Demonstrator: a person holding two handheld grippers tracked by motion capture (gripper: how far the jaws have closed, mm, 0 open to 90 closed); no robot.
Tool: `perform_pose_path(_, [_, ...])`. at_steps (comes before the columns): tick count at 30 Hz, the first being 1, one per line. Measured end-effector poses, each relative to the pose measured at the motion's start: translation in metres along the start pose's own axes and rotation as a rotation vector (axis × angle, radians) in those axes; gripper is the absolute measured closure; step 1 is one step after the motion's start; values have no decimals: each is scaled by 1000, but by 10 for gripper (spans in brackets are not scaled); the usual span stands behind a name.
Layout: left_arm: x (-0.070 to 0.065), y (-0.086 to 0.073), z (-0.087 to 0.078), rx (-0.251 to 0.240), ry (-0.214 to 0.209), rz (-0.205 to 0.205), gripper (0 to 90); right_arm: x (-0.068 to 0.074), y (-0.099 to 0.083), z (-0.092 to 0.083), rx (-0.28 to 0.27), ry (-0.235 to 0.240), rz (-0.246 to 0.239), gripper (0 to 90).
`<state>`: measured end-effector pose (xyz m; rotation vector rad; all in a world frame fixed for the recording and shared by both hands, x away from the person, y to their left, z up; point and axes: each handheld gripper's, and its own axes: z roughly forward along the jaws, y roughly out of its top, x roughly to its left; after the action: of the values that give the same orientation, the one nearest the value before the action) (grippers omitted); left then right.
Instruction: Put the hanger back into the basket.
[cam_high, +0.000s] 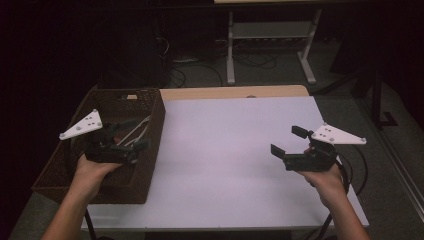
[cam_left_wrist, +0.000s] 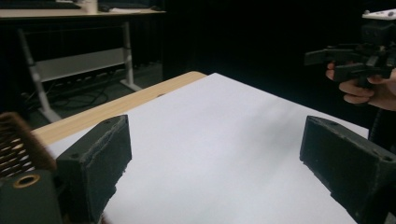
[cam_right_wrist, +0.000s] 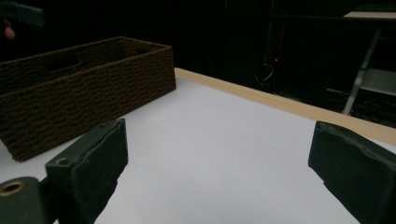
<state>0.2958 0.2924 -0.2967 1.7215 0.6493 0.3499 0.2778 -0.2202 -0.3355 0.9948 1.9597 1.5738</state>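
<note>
- Left hand-held gripper: jaws spread wide with nothing between them, held over the brown woven basket
- Right hand-held gripper: jaws spread wide, empty, raised above the white table, well apart from the basket
- Basket: stands at the table's left edge, with pale utensils lying inside

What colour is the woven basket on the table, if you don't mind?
Dark brown; the basket shows best in the right gripper view.
</note>
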Motion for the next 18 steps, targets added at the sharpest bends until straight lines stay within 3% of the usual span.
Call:
perform_pose_path(8, [-5, -10, 16, -20, -15, -4, 64, 5, 10, 3, -18, -8, -2, 33])
perform_pose_path(11, [-5, -14, 19, -33, -16, -15, 47, 7, 15, 5, -31, 6, 2, 21])
perform_pose_path(18, [-5, -21, 26, -38, -1, 1, 39, 11, 18, 10, -34, 25, -10, 10])
